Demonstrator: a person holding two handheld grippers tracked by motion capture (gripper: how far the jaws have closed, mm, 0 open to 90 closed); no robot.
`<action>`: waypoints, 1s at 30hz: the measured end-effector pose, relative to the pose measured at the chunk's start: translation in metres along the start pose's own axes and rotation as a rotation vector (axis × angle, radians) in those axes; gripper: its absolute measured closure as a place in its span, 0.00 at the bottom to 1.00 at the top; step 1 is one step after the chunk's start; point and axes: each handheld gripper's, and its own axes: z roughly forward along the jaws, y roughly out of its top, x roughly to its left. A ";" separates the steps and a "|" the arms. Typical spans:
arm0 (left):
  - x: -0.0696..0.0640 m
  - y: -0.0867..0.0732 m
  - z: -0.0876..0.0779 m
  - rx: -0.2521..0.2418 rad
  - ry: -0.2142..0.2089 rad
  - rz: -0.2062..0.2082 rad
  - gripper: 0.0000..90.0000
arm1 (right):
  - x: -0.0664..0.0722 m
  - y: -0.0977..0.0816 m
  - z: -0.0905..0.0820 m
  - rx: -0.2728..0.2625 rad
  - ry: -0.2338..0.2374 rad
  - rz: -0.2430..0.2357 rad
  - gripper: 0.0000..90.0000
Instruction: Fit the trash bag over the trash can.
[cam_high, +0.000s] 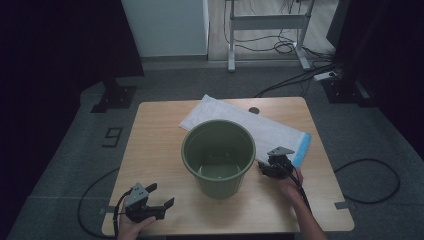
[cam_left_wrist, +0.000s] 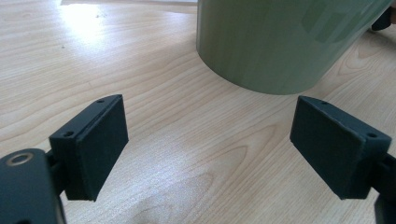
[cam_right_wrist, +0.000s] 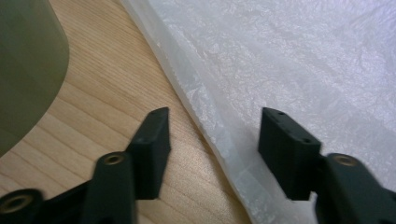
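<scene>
A green plastic bucket (cam_high: 218, 157) stands upright and empty in the middle of the wooden table (cam_high: 150, 145). Behind it and to its right lies a flat white plastic bag (cam_high: 272, 131) with a blue end. My right gripper (cam_high: 269, 165) is low at the bucket's right side, at the bag's near edge. In the right gripper view its jaws (cam_right_wrist: 212, 140) stand apart astride that bag edge (cam_right_wrist: 289, 60) without pressing it, the bucket wall (cam_right_wrist: 23, 70) at the left. My left gripper (cam_high: 161, 195) rests open near the front left of the table, its jaws (cam_left_wrist: 210, 140) wide and empty, facing the bucket (cam_left_wrist: 280, 42).
The table's front edge is close under both hands. A round cable hole (cam_high: 254, 110) sits at the table's back edge. On the floor beyond are a desk frame (cam_high: 267, 22), cables (cam_high: 295, 80) and a black stand (cam_high: 115, 95).
</scene>
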 end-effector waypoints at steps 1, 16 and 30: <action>0.000 0.000 0.001 0.004 0.004 0.001 0.12 | 0.000 0.000 0.000 -0.002 -0.011 -0.001 0.55; 0.000 -0.002 0.002 0.027 0.018 0.006 0.14 | -0.017 -0.027 -0.025 -0.065 0.028 0.074 0.99; -0.004 -0.003 0.003 0.033 0.004 0.016 0.14 | -0.017 -0.078 -0.095 -0.137 0.024 0.099 0.99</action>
